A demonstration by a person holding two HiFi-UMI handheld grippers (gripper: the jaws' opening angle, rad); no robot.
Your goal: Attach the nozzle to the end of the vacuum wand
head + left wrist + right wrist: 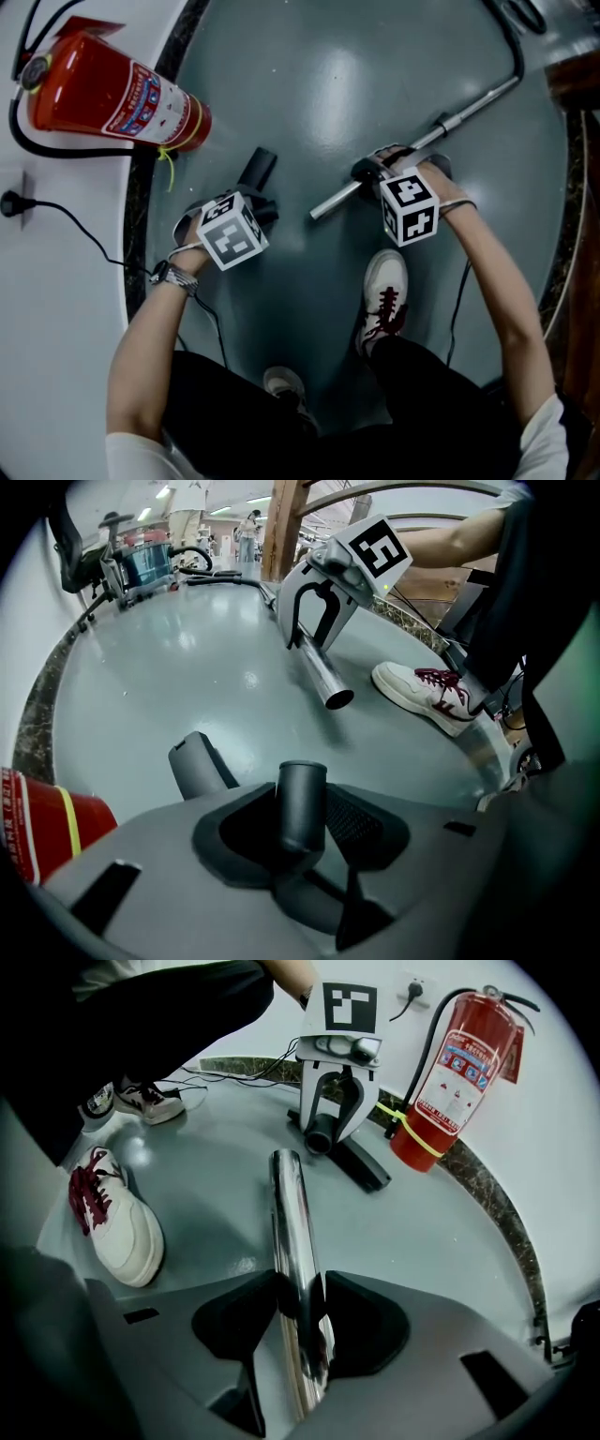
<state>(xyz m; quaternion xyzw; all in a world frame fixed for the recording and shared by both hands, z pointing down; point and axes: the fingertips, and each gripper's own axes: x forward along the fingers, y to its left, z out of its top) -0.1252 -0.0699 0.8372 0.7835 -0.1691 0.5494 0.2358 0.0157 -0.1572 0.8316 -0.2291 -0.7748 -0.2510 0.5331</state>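
In the head view my left gripper point(262, 202) is shut on the dark grey nozzle point(259, 171), which sticks out beyond the jaws over the grey floor. In the left gripper view the nozzle's round neck point(302, 803) stands upright between the jaws, with its flat end point(195, 765) to the left. My right gripper point(372, 172) is shut on the chrome vacuum wand point(464, 111). The wand's open end point(320, 213) points toward the left gripper, a short gap away. The right gripper view shows the wand point(289, 1227) running out from the jaws toward the nozzle point(322, 1134).
A red fire extinguisher point(112, 94) lies at the upper left by a white wall with a black cable point(70, 225). The person's white shoe point(382, 298) stands just below the right gripper. The wand's hose point(514, 42) bends away at the top right.
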